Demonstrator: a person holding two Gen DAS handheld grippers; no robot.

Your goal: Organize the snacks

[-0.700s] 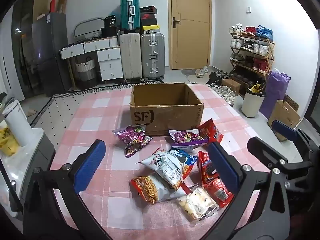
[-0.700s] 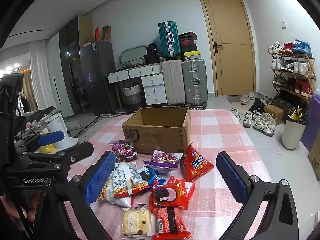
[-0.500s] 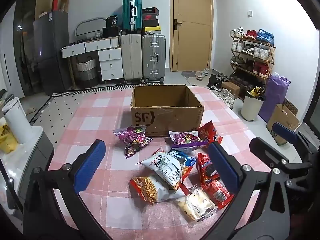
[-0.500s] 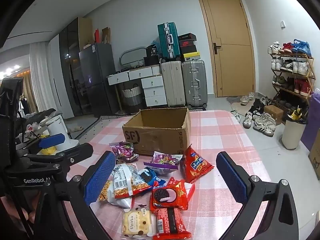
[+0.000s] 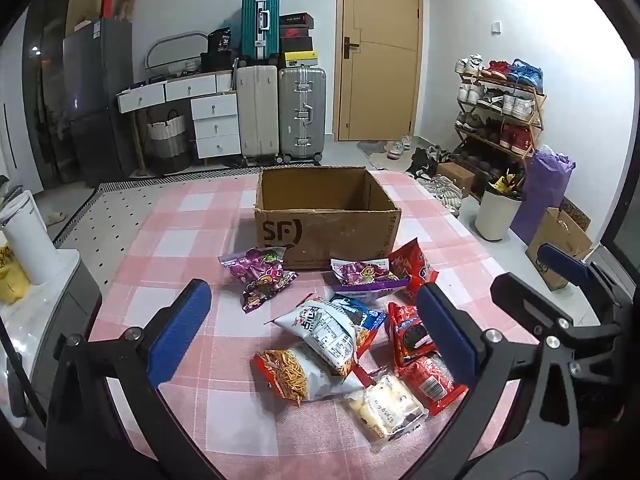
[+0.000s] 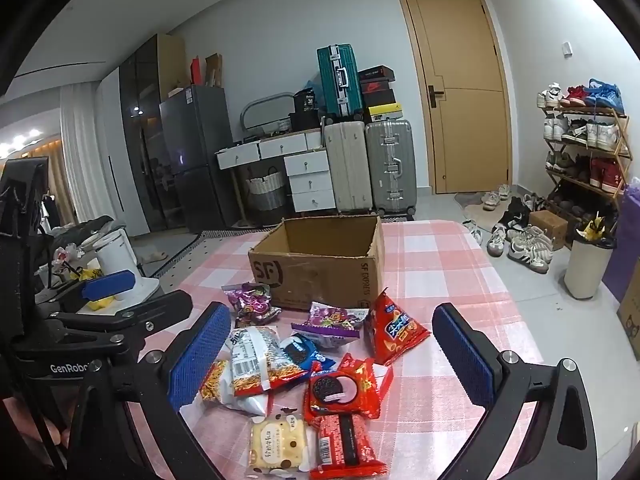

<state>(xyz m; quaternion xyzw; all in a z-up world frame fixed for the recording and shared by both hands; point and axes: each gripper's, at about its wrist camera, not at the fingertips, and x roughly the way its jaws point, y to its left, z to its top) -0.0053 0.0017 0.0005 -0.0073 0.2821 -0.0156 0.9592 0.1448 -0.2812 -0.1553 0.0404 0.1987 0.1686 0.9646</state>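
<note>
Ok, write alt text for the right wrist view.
Open right gripper hovers over snack packets scattered on a pink checked tablecloth, holding nothing. An open cardboard box stands behind them; suitcases and a door beyond.

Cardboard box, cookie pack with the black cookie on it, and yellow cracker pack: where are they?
cardboard box (image 6: 320,276), right wrist view, on its front wall.
cookie pack (image 6: 340,390), right wrist view, on the cookie picture.
yellow cracker pack (image 6: 278,444), right wrist view, on its middle.
</note>
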